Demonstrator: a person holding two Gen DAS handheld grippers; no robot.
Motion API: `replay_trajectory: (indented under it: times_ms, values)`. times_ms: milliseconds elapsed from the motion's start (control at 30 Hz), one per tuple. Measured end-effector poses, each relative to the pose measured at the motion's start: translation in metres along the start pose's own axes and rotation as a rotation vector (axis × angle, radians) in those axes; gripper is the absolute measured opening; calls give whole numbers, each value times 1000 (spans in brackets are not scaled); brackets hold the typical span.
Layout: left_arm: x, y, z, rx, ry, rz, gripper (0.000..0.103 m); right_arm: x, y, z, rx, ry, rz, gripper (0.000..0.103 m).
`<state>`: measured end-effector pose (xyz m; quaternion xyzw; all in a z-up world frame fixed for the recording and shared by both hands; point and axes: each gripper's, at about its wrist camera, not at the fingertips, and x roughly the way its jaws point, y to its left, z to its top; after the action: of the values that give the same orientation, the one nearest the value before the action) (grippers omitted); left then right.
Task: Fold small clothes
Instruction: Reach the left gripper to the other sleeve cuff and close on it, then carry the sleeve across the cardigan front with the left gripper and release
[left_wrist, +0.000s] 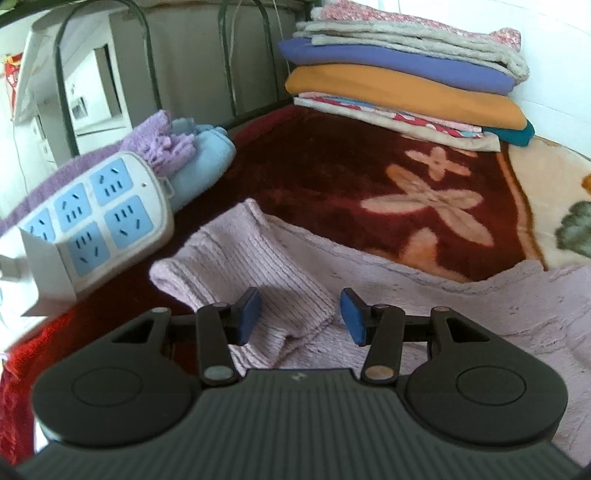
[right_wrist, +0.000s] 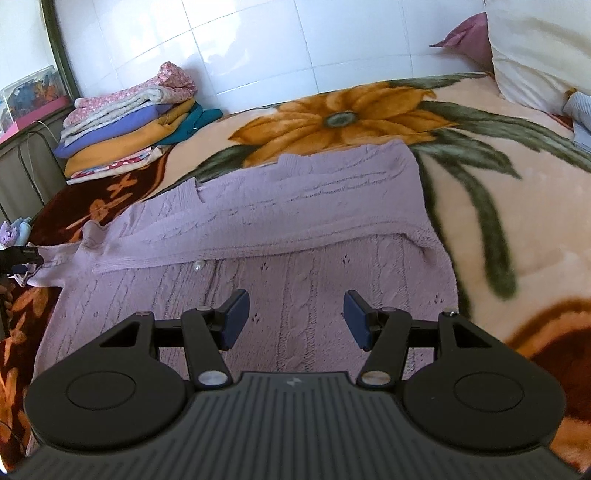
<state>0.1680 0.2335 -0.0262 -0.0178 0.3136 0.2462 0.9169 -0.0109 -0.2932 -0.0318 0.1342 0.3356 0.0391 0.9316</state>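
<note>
A lilac knitted cardigan (right_wrist: 295, 236) lies flat on the flowered blanket (right_wrist: 498, 229), one sleeve folded across its body. In the left wrist view its ribbed cuff (left_wrist: 240, 266) lies just ahead of my left gripper (left_wrist: 301, 314), which is open, its blue pads either side of the cuff's near end. My right gripper (right_wrist: 295, 317) is open and empty, low over the cardigan's cable-knit front. A white button (right_wrist: 198, 264) shows on the front. The left gripper's tip (right_wrist: 22, 256) shows at the far left of the right wrist view, by the cuff.
A stack of folded clothes (left_wrist: 406, 81) (right_wrist: 129, 125) sits at the bed's far corner by the tiled wall. A white and blue power strip (left_wrist: 99, 210) and rolled towels (left_wrist: 184, 147) lie at the left edge near the metal bed frame (left_wrist: 140, 44). A pillow (right_wrist: 539, 51) is at the right.
</note>
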Motion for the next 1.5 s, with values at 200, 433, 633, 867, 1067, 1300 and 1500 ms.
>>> replay_trajectory:
  times_ms: [200, 433, 633, 867, 1067, 1300, 1500]
  values:
    - [11, -1, 0, 45, -3, 51, 54, 5, 0, -1, 2, 6, 8, 64]
    - [18, 4, 2, 29, 10, 103, 21, 3, -2, -2, 15, -5, 20, 64]
    - [0, 28, 9, -97, 7, 16, 14, 2, -1, -2, 28, -23, 50, 64]
    - [-49, 45, 18, -205, -65, -148, 14, -1, 1, -3, 33, -36, 82, 64]
    - [-94, 41, 33, -238, -92, -320, 14, -5, 1, -5, 44, -48, 110, 64]
    - [-155, 5, 46, -191, -142, -500, 14, -14, -4, -12, 84, -73, 134, 64]
    - [-184, -43, 47, -163, -115, -647, 14, -25, -13, -15, 101, -93, 134, 64]
